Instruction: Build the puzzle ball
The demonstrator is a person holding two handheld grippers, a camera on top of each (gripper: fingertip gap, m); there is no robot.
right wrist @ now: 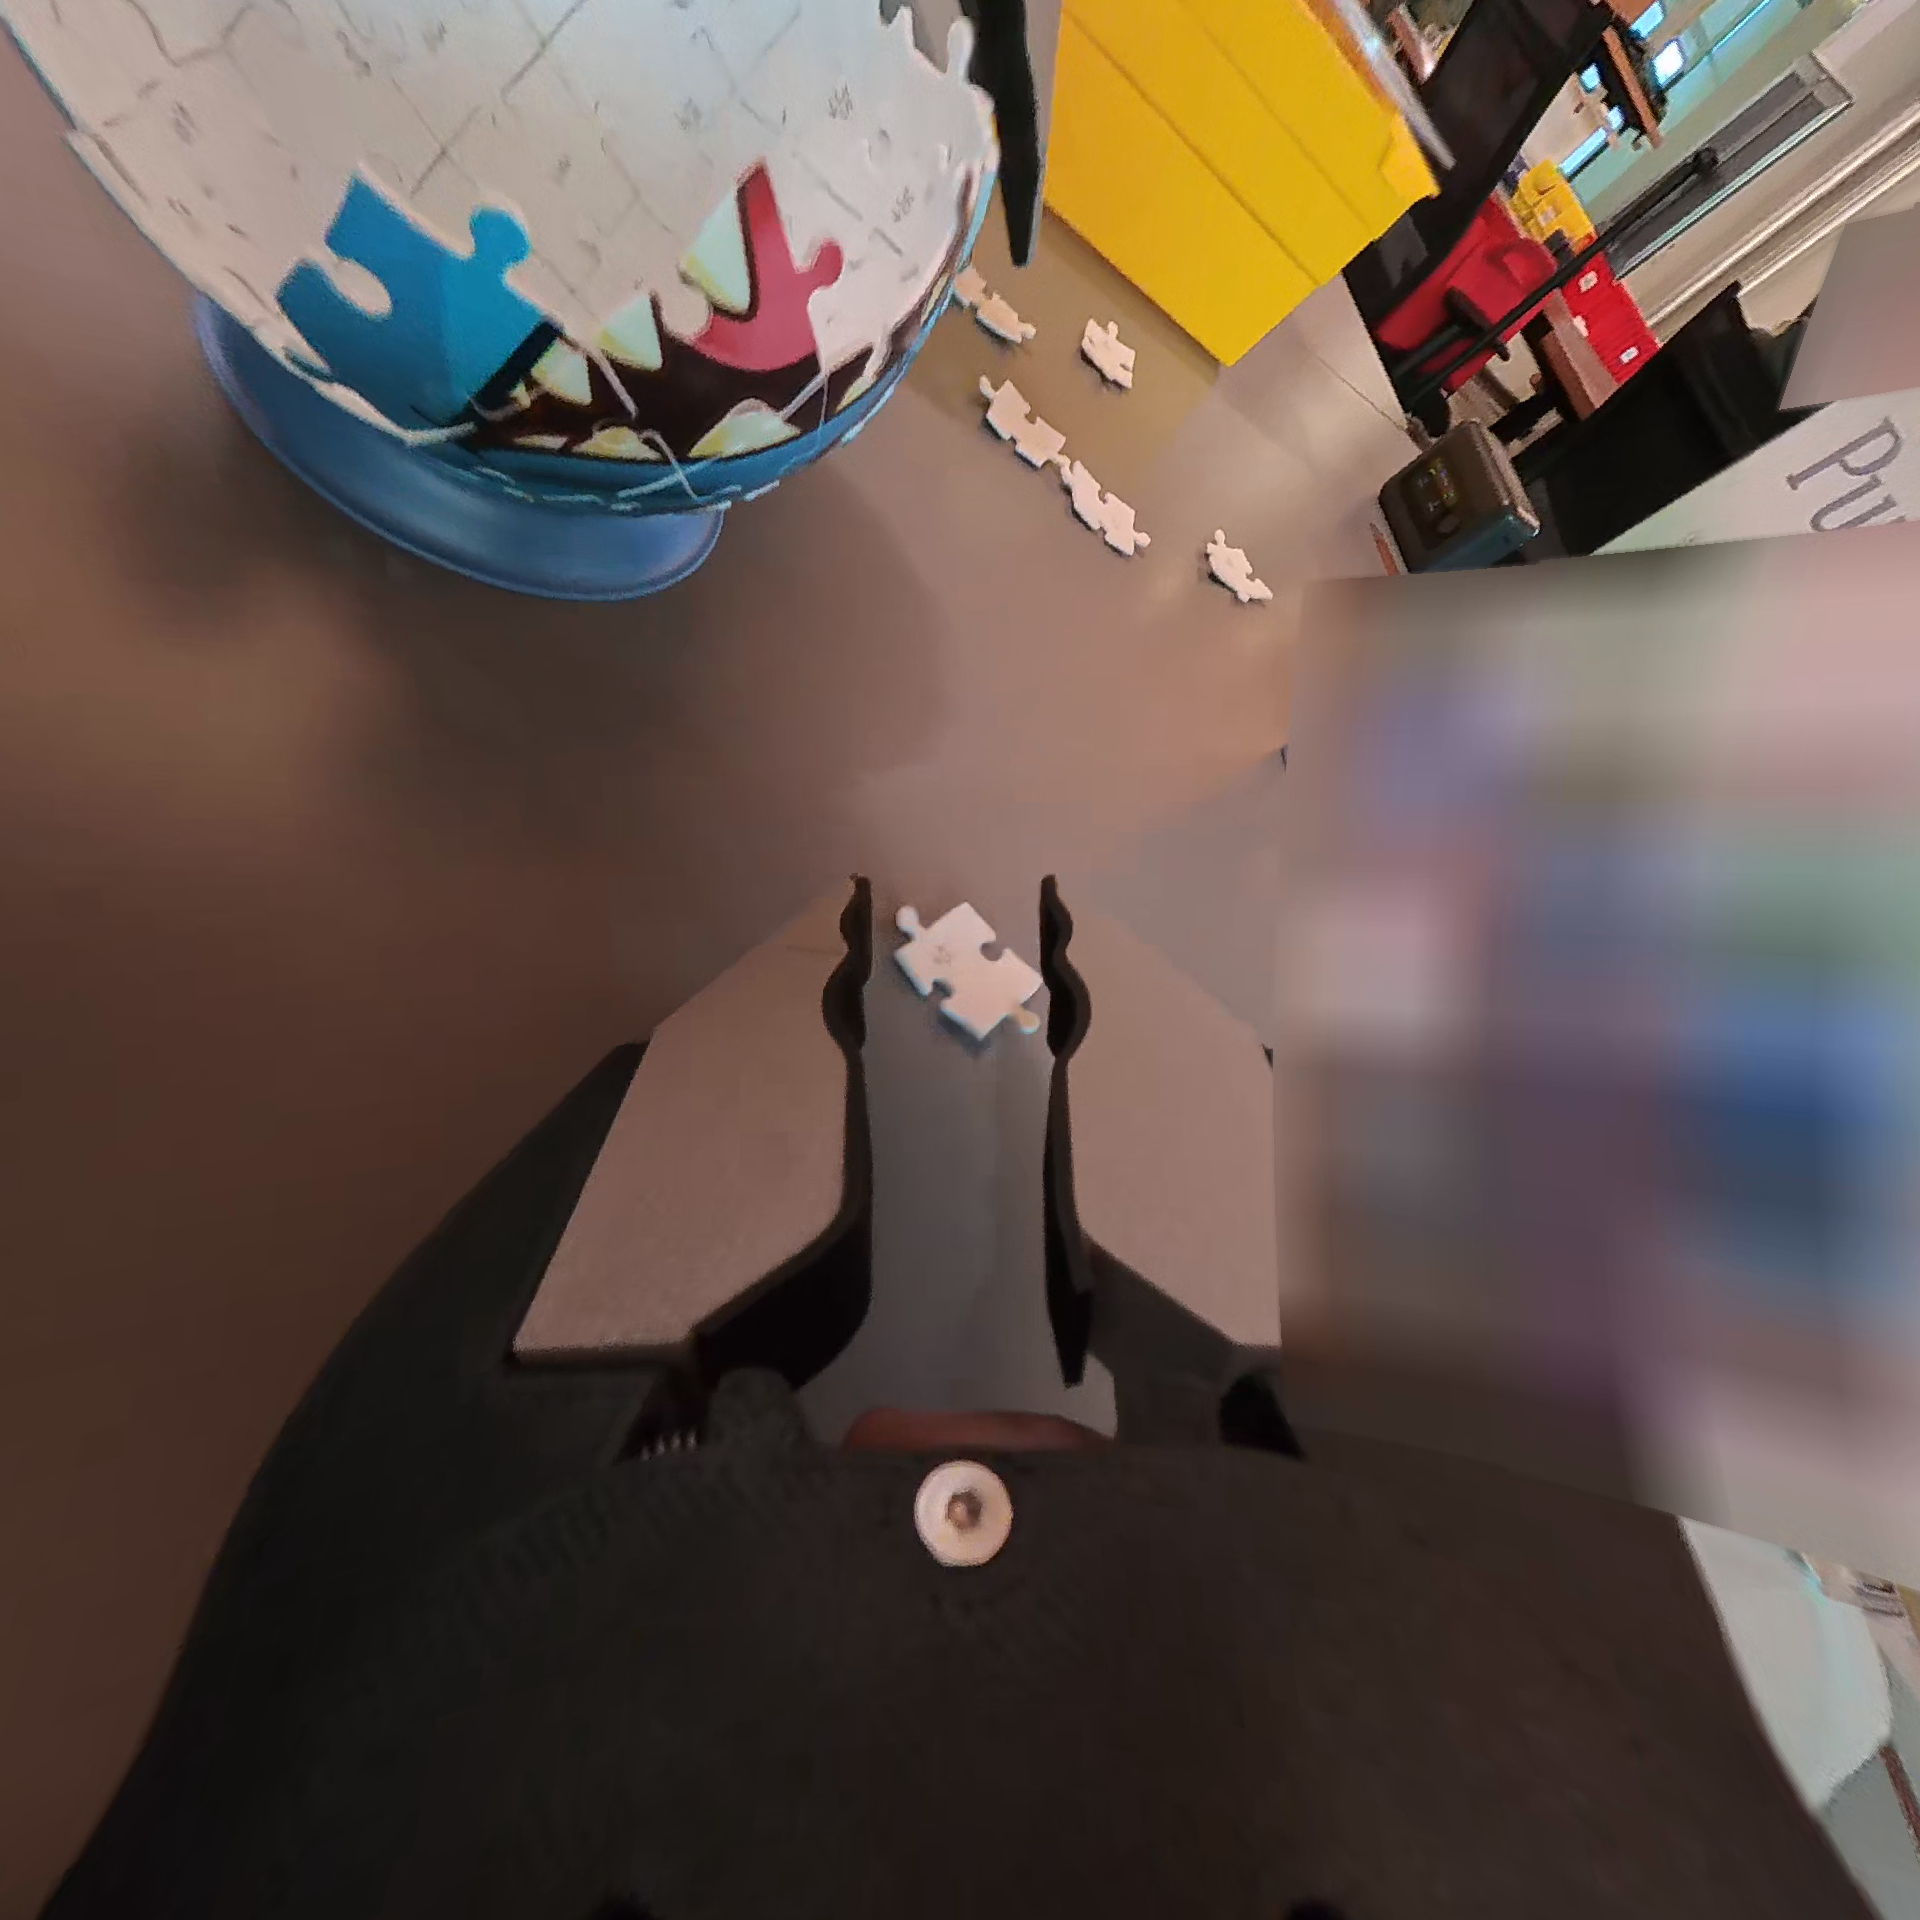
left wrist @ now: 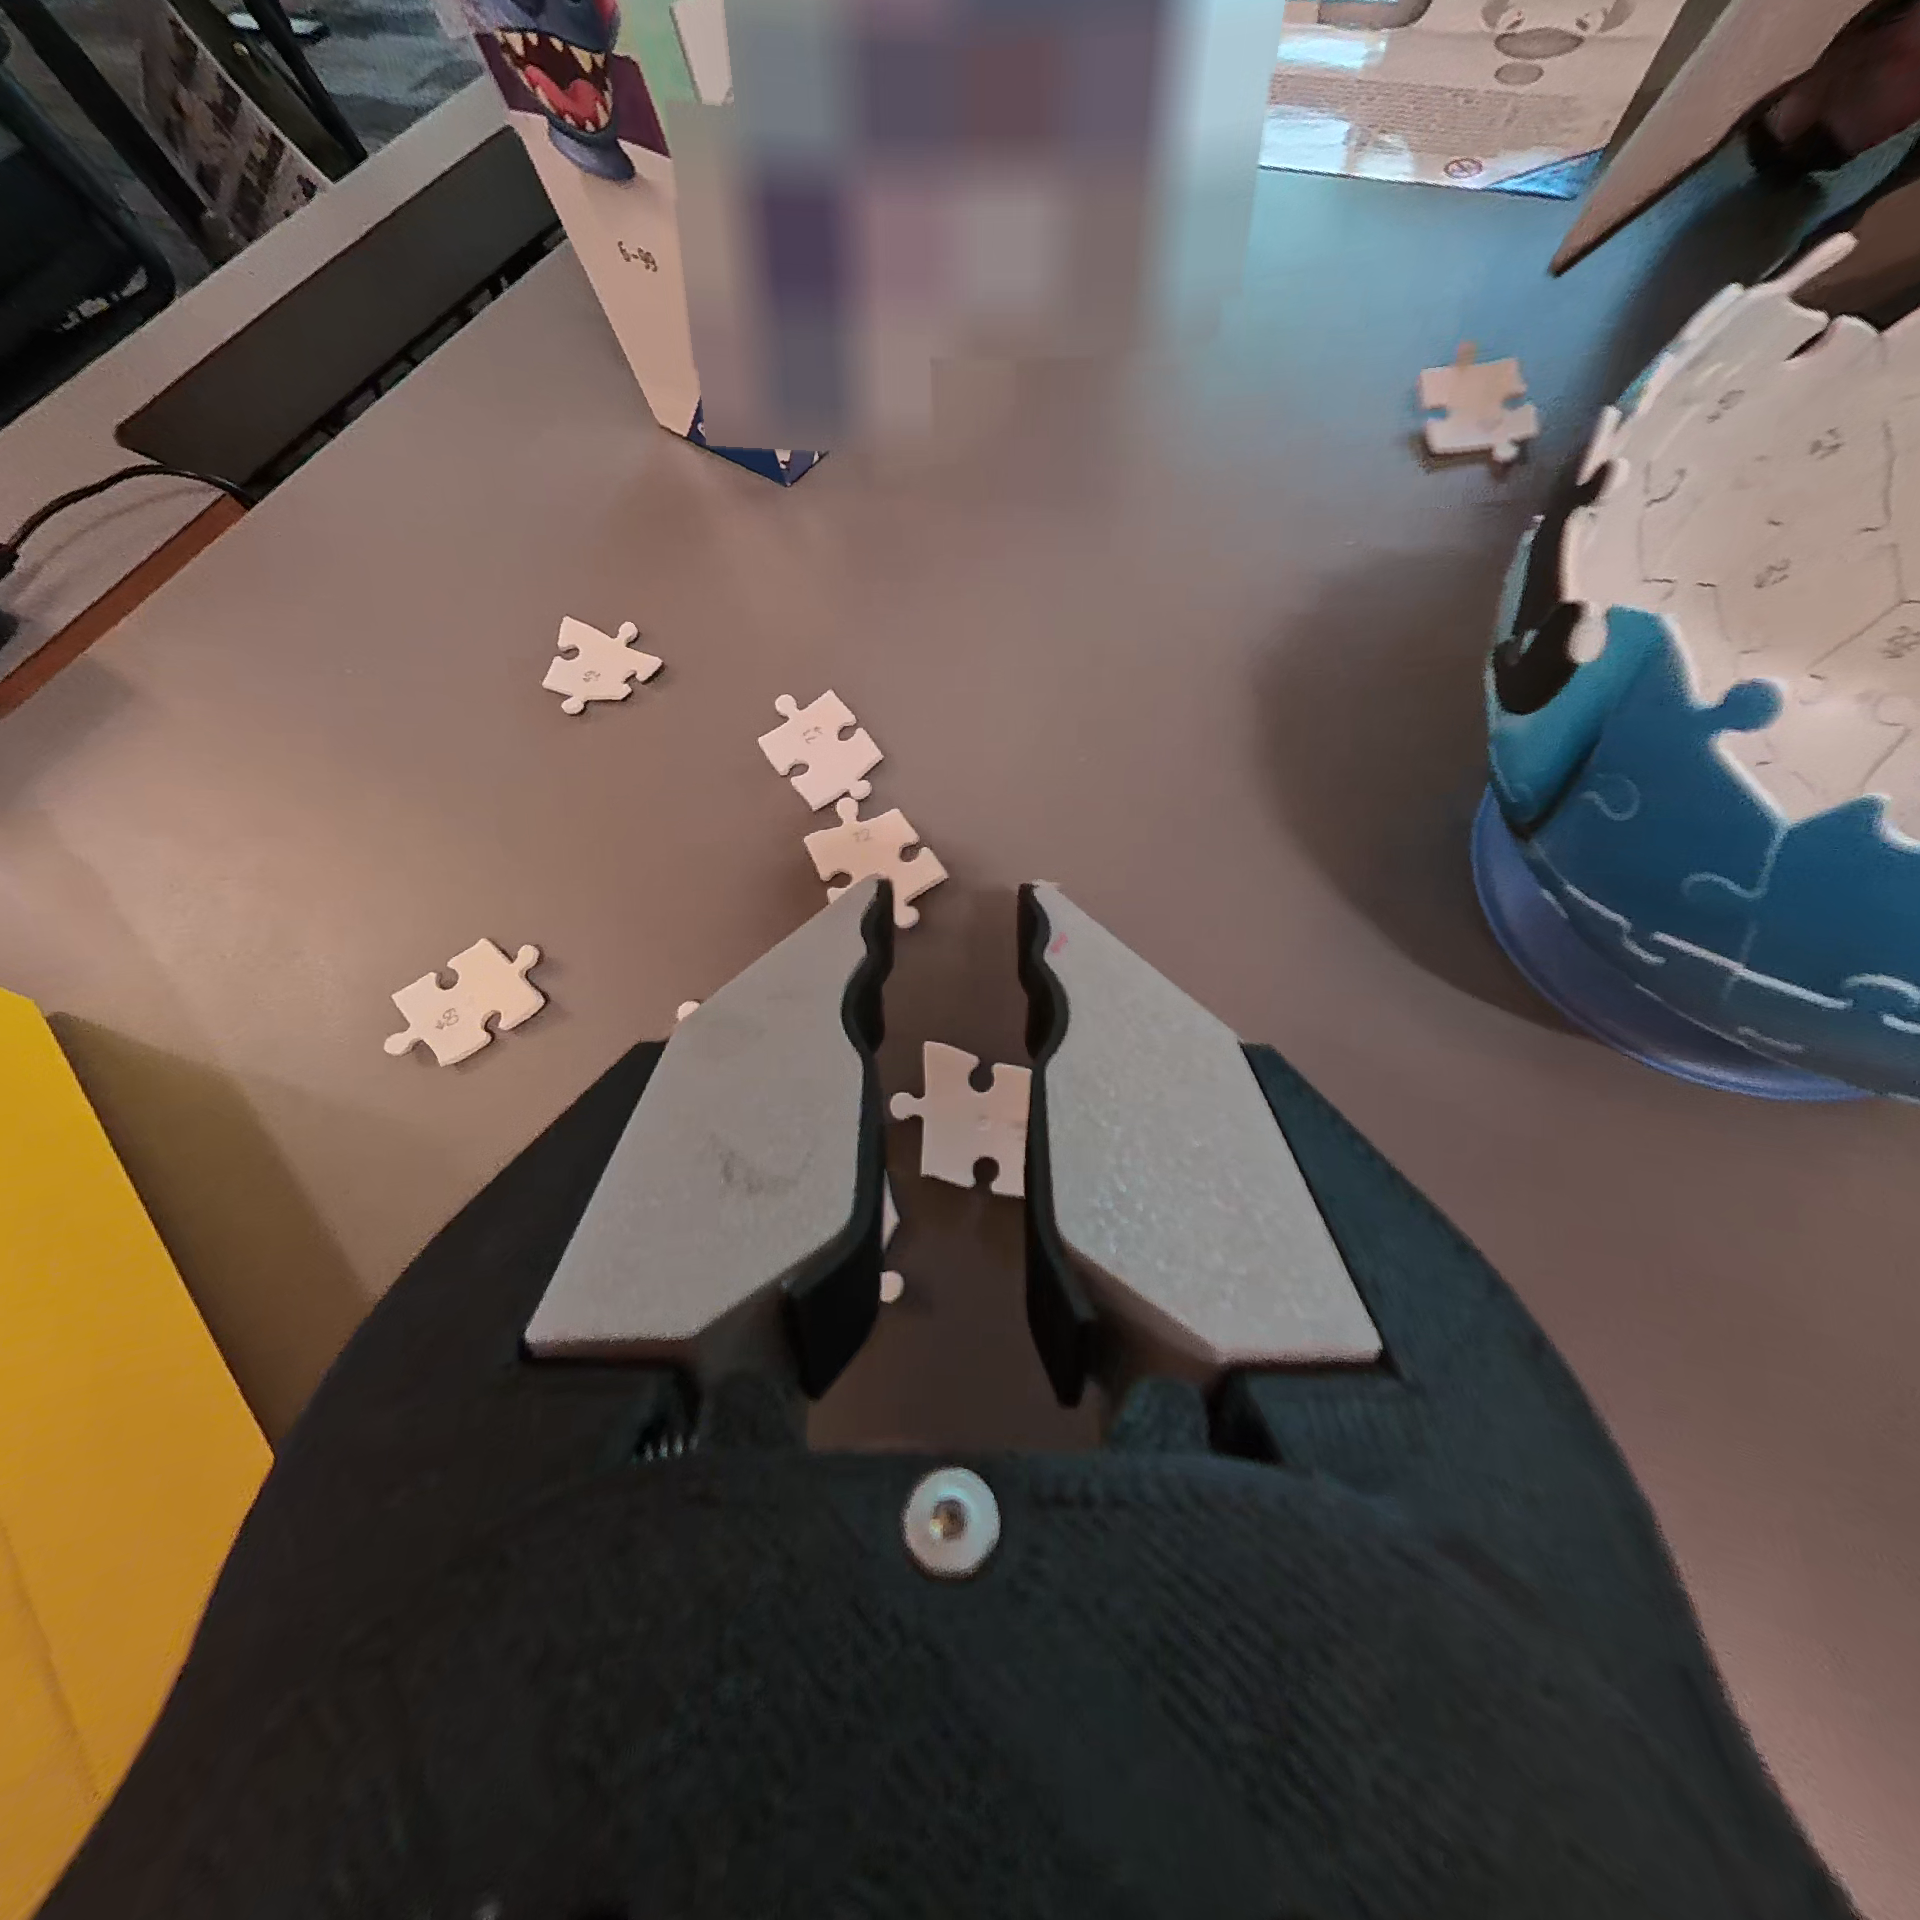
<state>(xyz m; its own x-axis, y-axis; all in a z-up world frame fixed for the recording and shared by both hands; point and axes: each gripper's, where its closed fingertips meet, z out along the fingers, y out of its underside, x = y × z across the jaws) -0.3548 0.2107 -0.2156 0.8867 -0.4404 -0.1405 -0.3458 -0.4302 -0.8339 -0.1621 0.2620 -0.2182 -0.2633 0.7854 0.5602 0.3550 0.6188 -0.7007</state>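
Note:
The partly built puzzle ball [left wrist: 1714, 727] stands on a blue ring stand [left wrist: 1558, 935] at the right; it is blue low down and white above, with a jagged open top. It also shows in the right wrist view [right wrist: 520, 156]. My left gripper [left wrist: 954, 904] is open and empty, low over the table. A white puzzle piece [left wrist: 966, 1117] lies on the table beneath its fingers. My right gripper [right wrist: 951, 894] is open, with a white piece [right wrist: 966, 971] lying on the table between its fingertips. Several loose white pieces [left wrist: 821, 746] lie ahead of the left gripper.
A tall puzzle box [left wrist: 623, 260] stands at the back of the grey table. A yellow box [left wrist: 94, 1351] sits at the left edge and also shows in the right wrist view [right wrist: 1226, 156]. One single piece [left wrist: 1475, 410] lies behind the ball. More loose pieces [right wrist: 1023, 421] lie beside the stand. The gap from one gripper's tips to the other's is roughly 20 centimeters.

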